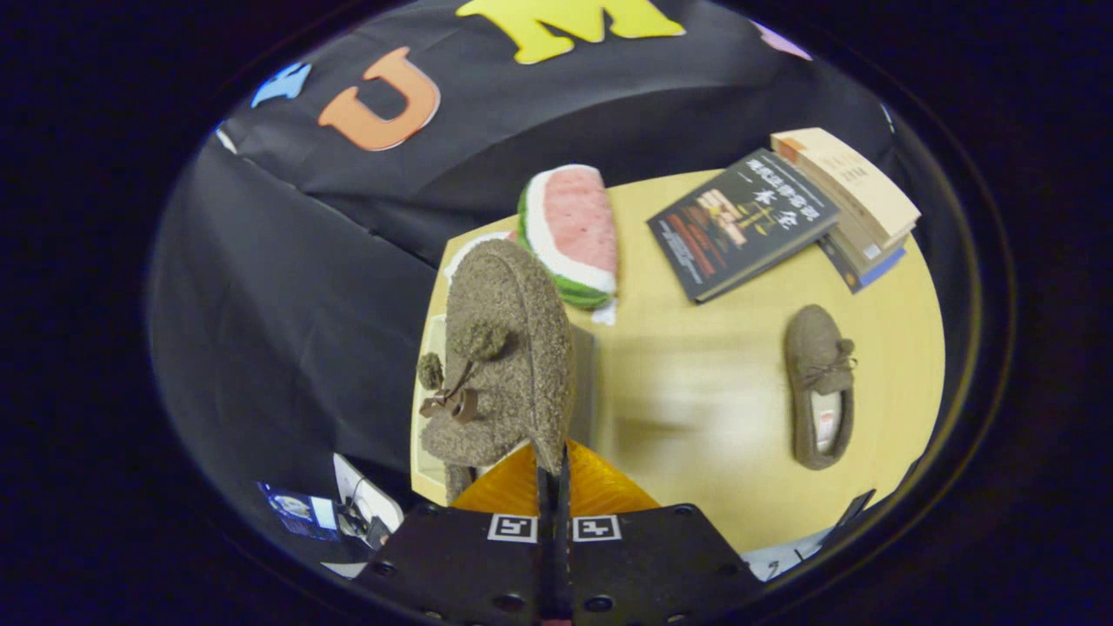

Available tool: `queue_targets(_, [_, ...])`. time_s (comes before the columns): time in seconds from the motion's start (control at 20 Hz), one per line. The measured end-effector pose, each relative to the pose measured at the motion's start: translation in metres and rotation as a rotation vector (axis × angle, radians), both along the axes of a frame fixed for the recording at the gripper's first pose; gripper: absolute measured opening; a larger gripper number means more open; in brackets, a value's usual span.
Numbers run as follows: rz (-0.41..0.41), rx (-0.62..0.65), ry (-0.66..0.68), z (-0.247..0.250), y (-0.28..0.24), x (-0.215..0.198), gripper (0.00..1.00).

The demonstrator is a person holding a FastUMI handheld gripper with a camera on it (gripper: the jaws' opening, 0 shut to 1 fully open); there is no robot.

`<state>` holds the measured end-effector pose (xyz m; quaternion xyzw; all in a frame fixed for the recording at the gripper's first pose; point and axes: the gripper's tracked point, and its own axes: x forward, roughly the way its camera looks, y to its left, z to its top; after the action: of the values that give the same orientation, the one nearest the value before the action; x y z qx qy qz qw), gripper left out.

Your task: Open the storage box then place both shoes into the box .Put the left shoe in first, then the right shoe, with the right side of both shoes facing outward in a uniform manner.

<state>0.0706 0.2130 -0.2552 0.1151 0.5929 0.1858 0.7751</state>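
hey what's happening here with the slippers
The hand-held gripper is shut on a fuzzy brown slipper, holding it up above the near end of the yellow table. The other slipper lies flat on the table beyond, near some books and a watermelon cushion.

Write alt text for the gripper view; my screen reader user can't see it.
The claw is shut on the edge of a fuzzy brown shoe, holding it above a yellow table. Its matching shoe lies on the table beyond, near a watermelon plush, a dark book and stacked books.
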Motion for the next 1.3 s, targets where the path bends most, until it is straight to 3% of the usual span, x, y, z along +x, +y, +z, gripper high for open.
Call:
queue_targets(0.15, [0.031, -0.008, 0.036, -0.013, 0.056, -0.012, 0.0])
queue_targets(0.4, [-0.026, -0.036, 0.121, -0.073, 0.119, -0.016, 0.0])
queue_targets(0.65, [-0.096, -0.176, 0.127, -0.136, 0.14, -0.003, 0.0])
queue_targets(0.95, [-0.111, -0.319, 0.115, -0.197, 0.155, 0.004, 0.01])
queue_targets(1.25, [-0.086, -0.36, 0.154, -0.211, 0.158, 0.002, 0.02])
queue_targets(1.3, [-0.079, -0.364, 0.149, -0.211, 0.157, 0.003, 0.07])
